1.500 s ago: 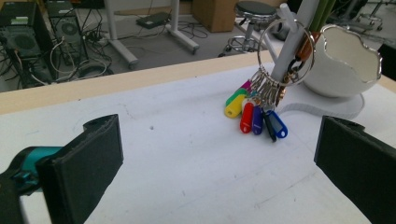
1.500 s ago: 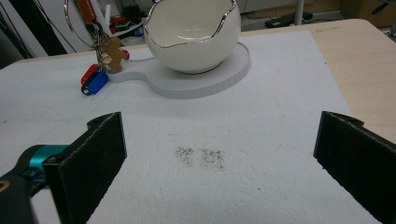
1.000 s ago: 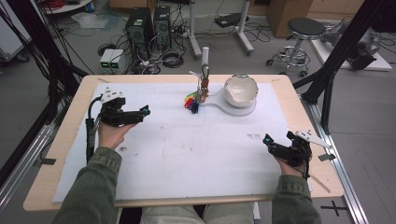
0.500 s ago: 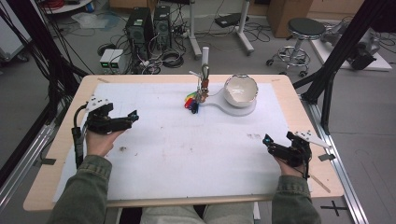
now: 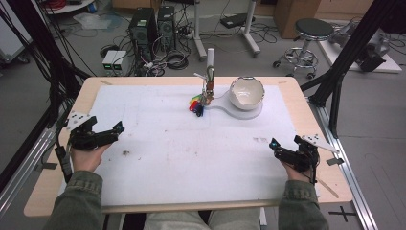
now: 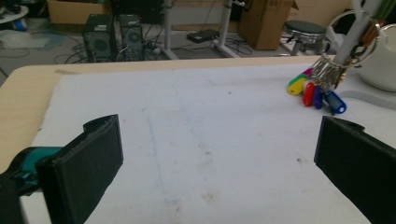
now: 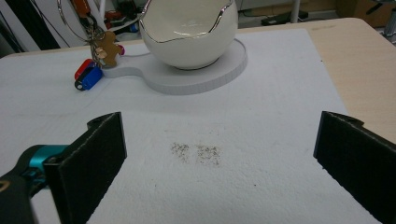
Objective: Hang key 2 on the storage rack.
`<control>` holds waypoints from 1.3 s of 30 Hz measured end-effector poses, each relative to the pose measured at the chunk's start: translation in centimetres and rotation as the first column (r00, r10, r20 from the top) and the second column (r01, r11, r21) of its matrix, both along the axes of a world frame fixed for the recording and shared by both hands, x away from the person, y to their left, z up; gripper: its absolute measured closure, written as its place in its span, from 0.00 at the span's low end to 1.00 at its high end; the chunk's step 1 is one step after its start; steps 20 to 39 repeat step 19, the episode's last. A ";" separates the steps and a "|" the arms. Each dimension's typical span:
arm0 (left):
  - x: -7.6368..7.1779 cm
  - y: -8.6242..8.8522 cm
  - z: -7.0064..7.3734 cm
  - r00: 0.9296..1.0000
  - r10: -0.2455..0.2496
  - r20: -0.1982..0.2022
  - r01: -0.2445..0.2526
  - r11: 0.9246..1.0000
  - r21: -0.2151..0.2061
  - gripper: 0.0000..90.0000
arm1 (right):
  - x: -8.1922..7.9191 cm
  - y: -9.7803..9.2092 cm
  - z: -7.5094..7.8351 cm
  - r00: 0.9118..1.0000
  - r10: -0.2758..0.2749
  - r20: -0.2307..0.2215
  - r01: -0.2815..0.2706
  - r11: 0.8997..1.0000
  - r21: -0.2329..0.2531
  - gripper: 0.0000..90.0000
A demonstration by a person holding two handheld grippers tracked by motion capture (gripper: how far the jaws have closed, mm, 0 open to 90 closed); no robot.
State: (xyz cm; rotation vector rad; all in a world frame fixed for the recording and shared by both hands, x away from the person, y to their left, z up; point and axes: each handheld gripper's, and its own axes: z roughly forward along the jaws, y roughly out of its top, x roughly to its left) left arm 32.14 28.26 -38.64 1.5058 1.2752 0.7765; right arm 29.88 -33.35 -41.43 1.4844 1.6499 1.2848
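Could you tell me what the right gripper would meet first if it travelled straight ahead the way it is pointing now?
Probably the white stand under the bowl: the right gripper, open, faces it across bare mat, though depth is uncertain.

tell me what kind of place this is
Probably a lab or workshop set up for recording: computer towers and loose cables on the floor, black frame posts around the table, and a rolling stool.

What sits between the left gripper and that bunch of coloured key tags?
Nothing visible does. Bare white mat lies between the open left gripper and the key tags hanging at the post.
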 end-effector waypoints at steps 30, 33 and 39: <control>-2.6 2.5 -2.0 0.999 0.043 0.007 -0.043 0.998 -0.045 0.02 | 0.1 0.1 -0.1 1.000 0.005 -0.004 -0.006 1.000 -0.015 0.02; -2.6 2.5 -2.0 0.999 0.043 0.007 -0.043 0.998 -0.045 0.02 | 0.1 0.1 -0.1 1.000 0.005 -0.004 -0.006 1.000 -0.015 0.02; -2.6 2.5 -2.0 0.999 0.043 0.007 -0.043 0.998 -0.045 0.02 | 0.1 0.1 -0.1 1.000 0.005 -0.004 -0.006 1.000 -0.015 0.02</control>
